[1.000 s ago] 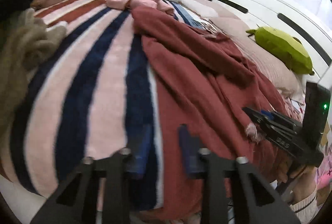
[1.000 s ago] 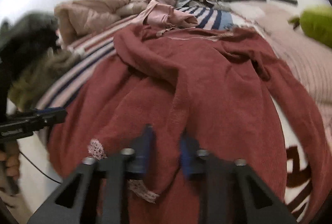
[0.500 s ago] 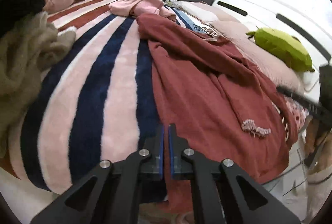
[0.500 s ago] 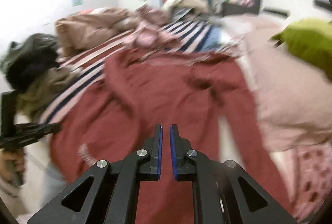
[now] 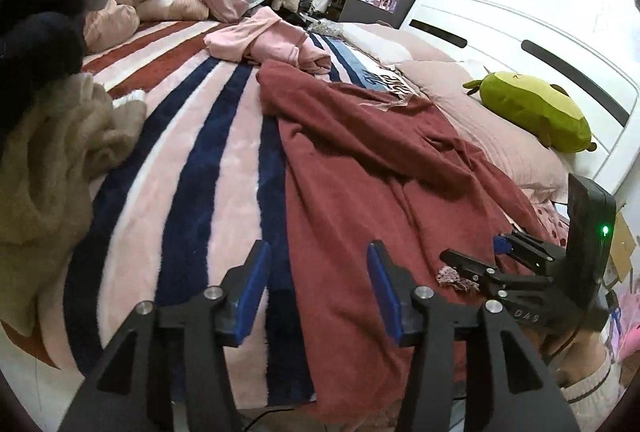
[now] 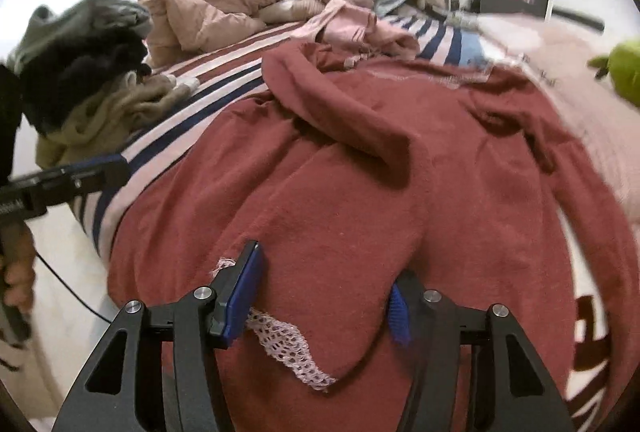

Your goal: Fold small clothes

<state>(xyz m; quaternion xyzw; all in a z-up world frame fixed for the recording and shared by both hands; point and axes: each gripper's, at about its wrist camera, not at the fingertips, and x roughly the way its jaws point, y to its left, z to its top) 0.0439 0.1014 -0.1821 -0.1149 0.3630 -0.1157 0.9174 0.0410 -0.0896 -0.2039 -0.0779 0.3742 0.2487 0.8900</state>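
White letters "DAS" stand on the black plastic body of the right gripper [image 5: 496, 256]; nothing else is legible.

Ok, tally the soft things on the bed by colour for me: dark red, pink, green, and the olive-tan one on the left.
Dark red garment: 1
Pink garment: 1
Green plush toy: 1
Olive-tan garment: 1
Total: 4
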